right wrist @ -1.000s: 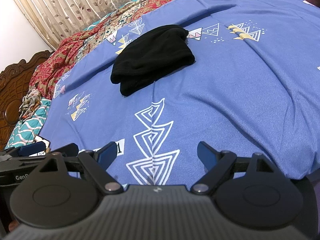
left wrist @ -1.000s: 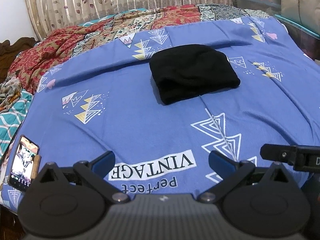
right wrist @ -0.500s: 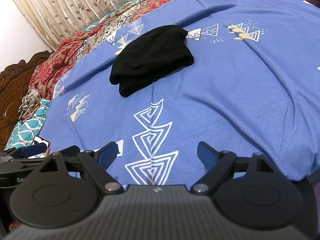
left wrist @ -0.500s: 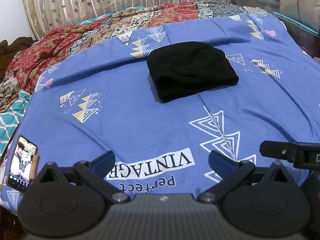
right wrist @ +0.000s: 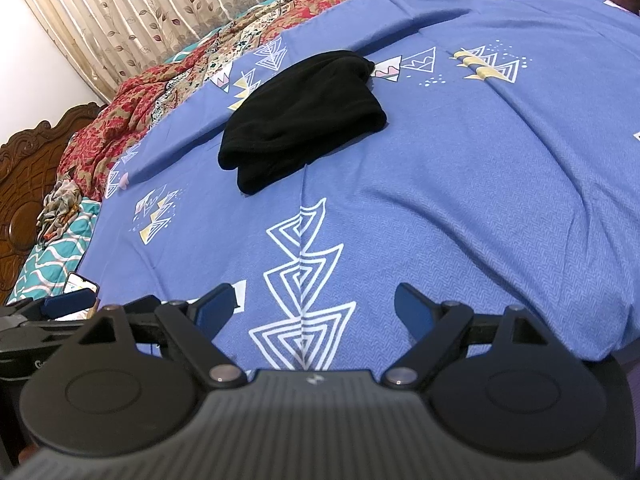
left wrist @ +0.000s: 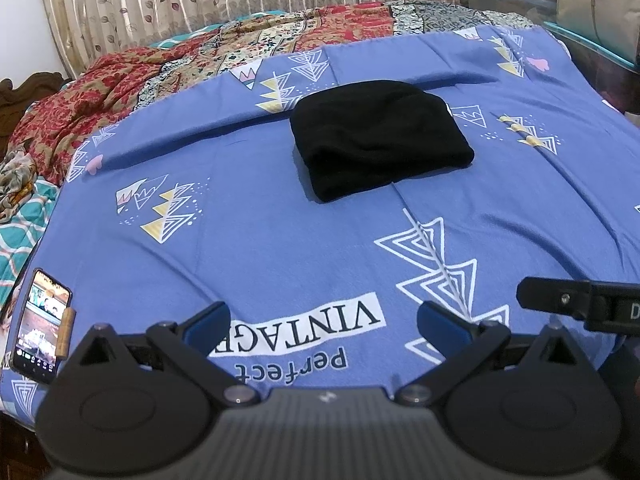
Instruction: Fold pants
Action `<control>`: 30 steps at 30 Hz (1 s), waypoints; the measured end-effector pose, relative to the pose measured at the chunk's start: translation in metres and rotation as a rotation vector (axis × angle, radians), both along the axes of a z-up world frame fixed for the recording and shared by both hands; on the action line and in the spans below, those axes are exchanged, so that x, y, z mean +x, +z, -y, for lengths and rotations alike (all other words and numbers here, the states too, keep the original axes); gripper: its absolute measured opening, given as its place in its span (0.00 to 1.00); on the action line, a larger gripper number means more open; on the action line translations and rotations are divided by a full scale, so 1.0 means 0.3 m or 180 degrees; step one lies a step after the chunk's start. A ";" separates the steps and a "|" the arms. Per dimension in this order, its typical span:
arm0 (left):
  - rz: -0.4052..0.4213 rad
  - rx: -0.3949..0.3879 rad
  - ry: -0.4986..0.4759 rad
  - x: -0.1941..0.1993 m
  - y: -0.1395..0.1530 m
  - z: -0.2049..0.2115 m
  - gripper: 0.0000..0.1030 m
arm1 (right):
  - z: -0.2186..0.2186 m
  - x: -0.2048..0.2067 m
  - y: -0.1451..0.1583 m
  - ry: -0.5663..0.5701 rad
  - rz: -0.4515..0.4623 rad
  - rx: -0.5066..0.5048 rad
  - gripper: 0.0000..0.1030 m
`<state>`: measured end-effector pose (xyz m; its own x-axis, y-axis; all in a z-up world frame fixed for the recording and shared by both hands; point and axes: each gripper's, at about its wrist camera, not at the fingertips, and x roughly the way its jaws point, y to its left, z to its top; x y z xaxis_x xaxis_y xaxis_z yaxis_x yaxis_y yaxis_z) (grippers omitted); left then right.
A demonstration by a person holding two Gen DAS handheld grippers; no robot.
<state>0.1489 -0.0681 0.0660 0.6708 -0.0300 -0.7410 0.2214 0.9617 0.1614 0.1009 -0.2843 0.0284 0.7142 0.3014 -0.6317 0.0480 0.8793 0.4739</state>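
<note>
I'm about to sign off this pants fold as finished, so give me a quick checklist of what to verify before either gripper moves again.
1. Black pants folded into a compact bundle: ok.
2. Pants lying fully on the blue bedsheet, away from its edges: ok.
3. Left gripper open, nothing between its fingers: ok.
4. Right gripper open, nothing between its fingers: ok.
5. Both grippers well short of the pants, not touching them: ok.
6. Phone near the bed's edge beside the left gripper, safe from a knock: cannot tell.
</note>
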 end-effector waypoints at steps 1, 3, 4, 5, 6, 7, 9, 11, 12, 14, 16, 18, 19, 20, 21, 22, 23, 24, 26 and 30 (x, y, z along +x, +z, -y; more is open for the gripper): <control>-0.0001 0.0001 -0.0003 0.000 0.001 0.002 1.00 | -0.001 0.000 0.000 0.0000 -0.0001 0.0001 0.86; -0.0002 0.0000 -0.0002 -0.001 0.001 0.002 1.00 | -0.001 0.000 0.000 0.0001 -0.0002 0.0001 0.86; -0.0002 0.0000 -0.0003 -0.001 0.001 0.002 1.00 | -0.001 0.000 0.000 0.0000 -0.0002 0.0001 0.86; 0.0000 0.0001 -0.0002 -0.001 0.001 0.002 1.00 | -0.001 0.000 0.001 0.0002 -0.0001 0.0000 0.86; 0.0001 0.0002 -0.0002 -0.001 0.001 0.003 1.00 | 0.000 0.000 0.001 0.0002 -0.0001 0.0000 0.86; 0.0002 0.0001 -0.0004 -0.002 0.001 0.003 1.00 | 0.000 0.000 0.001 0.0003 0.0000 -0.0001 0.86; 0.0002 0.0000 -0.0006 -0.003 0.000 0.005 1.00 | 0.000 0.000 0.001 0.0002 -0.0002 0.0001 0.86; 0.0000 0.0002 -0.0013 -0.004 -0.002 0.009 1.00 | 0.000 0.000 0.001 0.0002 -0.0001 0.0000 0.86; -0.0001 0.0003 -0.0017 -0.005 -0.003 0.012 1.00 | -0.001 0.000 0.001 0.0001 -0.0001 0.0000 0.86; -0.0002 0.0002 -0.0016 -0.005 -0.003 0.012 1.00 | 0.000 0.000 0.001 0.0002 -0.0002 0.0000 0.86; 0.0000 0.0002 -0.0014 -0.005 -0.002 0.012 1.00 | 0.001 0.000 0.000 0.0002 -0.0004 0.0001 0.86; -0.0001 0.0001 -0.0014 -0.005 -0.002 0.011 1.00 | -0.001 0.000 0.000 0.0001 -0.0001 -0.0001 0.86; -0.0002 0.0000 -0.0015 -0.006 -0.003 0.013 1.00 | 0.000 0.000 0.000 0.0001 -0.0001 -0.0001 0.86; -0.0004 0.0000 -0.0018 -0.007 -0.005 0.016 1.00 | 0.000 0.000 0.000 0.0002 -0.0002 0.0000 0.86; -0.0006 0.0000 -0.0024 -0.007 -0.006 0.020 1.00 | 0.000 0.000 -0.001 0.0003 -0.0003 0.0000 0.86; -0.0008 0.0000 -0.0030 -0.007 -0.009 0.023 1.00 | 0.000 0.000 0.000 0.0004 -0.0002 -0.0001 0.86; -0.0011 -0.0001 -0.0034 -0.007 -0.010 0.024 1.00 | -0.001 0.000 0.000 0.0004 -0.0001 -0.0001 0.86; -0.0013 -0.0003 -0.0042 -0.007 -0.009 0.022 1.00 | -0.001 0.000 0.000 0.0003 -0.0001 -0.0001 0.86; -0.0018 -0.0007 -0.0048 -0.007 -0.009 0.020 1.00 | -0.001 0.000 -0.001 0.0003 -0.0002 -0.0003 0.86; -0.0025 -0.0011 -0.0049 -0.004 -0.009 0.013 1.00 | -0.005 -0.001 0.004 0.0014 -0.0008 -0.0008 0.84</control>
